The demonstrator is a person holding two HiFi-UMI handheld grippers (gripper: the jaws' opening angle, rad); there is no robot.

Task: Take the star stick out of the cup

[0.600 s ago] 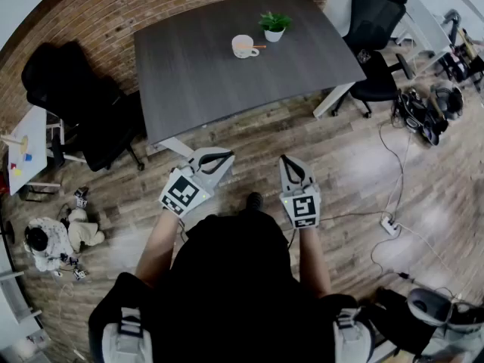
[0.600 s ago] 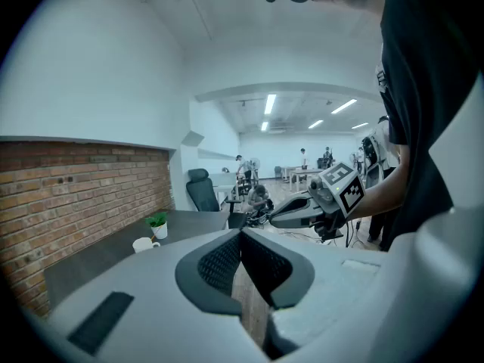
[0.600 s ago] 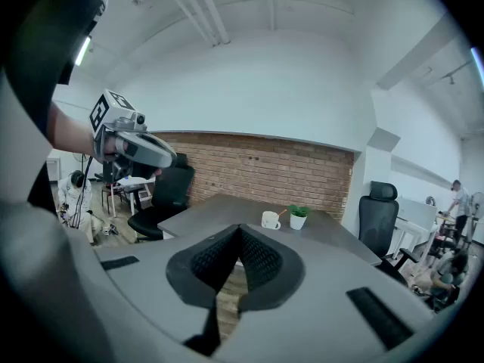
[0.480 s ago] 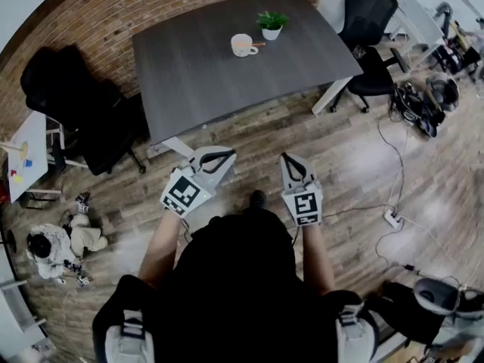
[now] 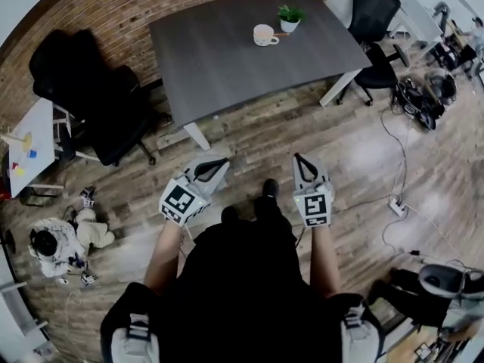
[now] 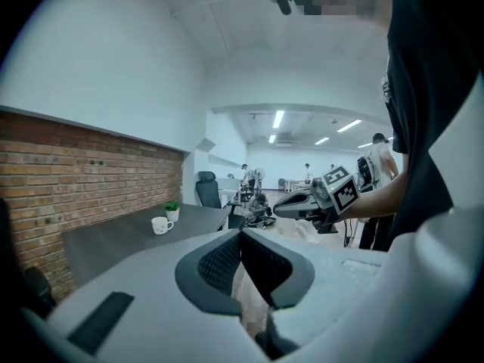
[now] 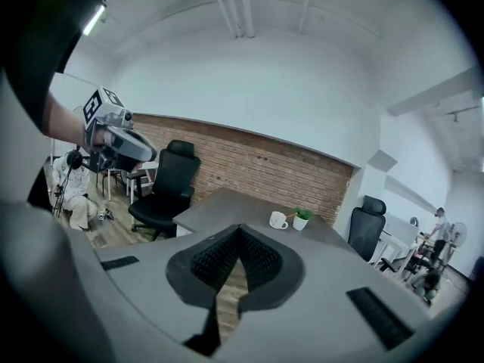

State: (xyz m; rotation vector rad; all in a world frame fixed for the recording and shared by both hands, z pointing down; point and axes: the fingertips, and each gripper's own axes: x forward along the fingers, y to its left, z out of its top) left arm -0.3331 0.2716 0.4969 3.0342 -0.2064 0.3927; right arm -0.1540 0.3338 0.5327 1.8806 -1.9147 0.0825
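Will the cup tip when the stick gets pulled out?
Probably not: the cup looks squat and wide, with a handle, and sits flat on the table. The stick leans over the rim toward the plant, so a sideways pull might drag the cup. The stick looks thin, so it's likely light.

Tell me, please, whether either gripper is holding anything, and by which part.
Nothing is held: the left gripper and the right gripper each have jaws together on nothing, far from the cup on the table.
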